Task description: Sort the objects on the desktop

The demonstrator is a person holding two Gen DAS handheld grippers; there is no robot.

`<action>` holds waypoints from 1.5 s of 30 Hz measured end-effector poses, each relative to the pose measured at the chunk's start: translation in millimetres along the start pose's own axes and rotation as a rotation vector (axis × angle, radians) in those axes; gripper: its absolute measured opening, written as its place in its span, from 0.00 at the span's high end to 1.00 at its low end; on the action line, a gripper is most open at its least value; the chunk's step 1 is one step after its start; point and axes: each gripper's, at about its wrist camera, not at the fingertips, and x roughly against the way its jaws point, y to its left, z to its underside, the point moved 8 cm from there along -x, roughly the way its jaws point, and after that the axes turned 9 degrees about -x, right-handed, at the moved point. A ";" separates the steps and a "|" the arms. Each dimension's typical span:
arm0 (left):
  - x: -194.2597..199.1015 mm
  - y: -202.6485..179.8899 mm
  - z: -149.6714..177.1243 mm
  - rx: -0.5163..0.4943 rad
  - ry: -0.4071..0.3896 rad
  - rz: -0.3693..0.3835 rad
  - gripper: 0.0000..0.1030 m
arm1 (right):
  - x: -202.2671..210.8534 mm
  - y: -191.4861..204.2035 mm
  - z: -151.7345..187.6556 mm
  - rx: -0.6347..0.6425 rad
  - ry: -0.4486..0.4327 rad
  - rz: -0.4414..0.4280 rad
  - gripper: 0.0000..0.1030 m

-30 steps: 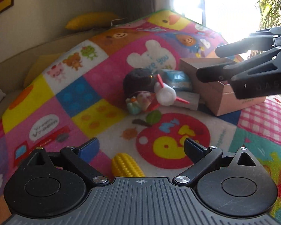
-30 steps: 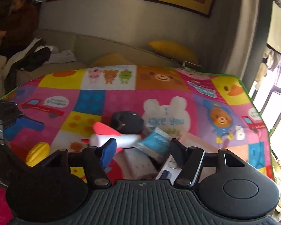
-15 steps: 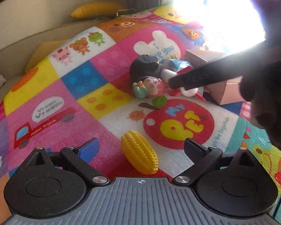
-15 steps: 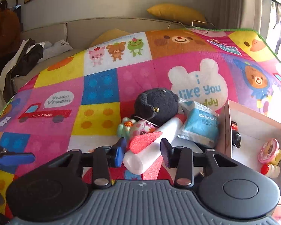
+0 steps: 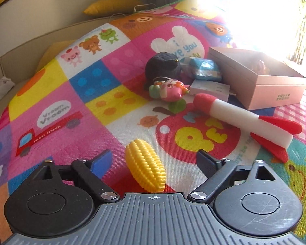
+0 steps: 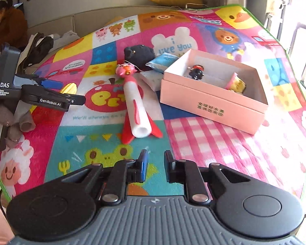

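A yellow toy corn (image 5: 145, 165) lies on the colourful play mat (image 5: 51, 122) between the fingers of my left gripper (image 5: 153, 156). The jaws are closing and the pads stand clear of the corn. A white foam rocket (image 6: 133, 100) with red nose and fins lies free on the mat ahead of my right gripper (image 6: 155, 154), which is shut on nothing. An open pink box (image 6: 210, 102) to the right holds a black figurine (image 6: 195, 72) and a yellow item (image 6: 237, 84). The rocket (image 5: 234, 116) rests just in front of the box (image 5: 275, 90).
Left of the box, a pile holds a black plush (image 6: 139, 52), a pink fish toy (image 6: 125, 71), a blue packet (image 6: 163, 60) and a small white box (image 6: 151, 79). A person (image 6: 8, 26) sits at the back left by a sofa with clothes.
My right gripper has let go of the rocket, drawn back and shut; the rocket now lies on the mat away from the pile. The corn has come between my left gripper's narrowing fingers.
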 end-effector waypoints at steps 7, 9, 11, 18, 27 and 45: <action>-8.0 -3.9 -3.9 -0.002 0.031 -0.012 0.30 | 2.2 7.9 -14.7 0.009 -0.119 -0.034 0.60; -8.4 -7.6 -5.6 -0.007 0.032 -0.002 0.30 | -13.4 25.9 -30.4 0.071 -0.128 -0.067 0.55; -7.7 -9.2 -5.7 -0.013 0.031 0.002 0.30 | -35.3 42.0 -47.1 0.127 -0.121 -0.076 0.55; -3.9 -6.6 -0.9 -0.013 0.030 0.033 0.34 | -110.5 63.0 -72.8 0.125 -0.015 -0.082 0.45; -1.5 -32.7 -8.4 -0.040 0.002 0.121 0.60 | -59.8 39.4 -33.8 0.015 0.052 -0.140 0.73; 35.1 -198.2 -12.5 -0.384 -0.047 0.434 0.26 | -14.8 -67.6 23.8 -0.348 -0.059 0.127 0.61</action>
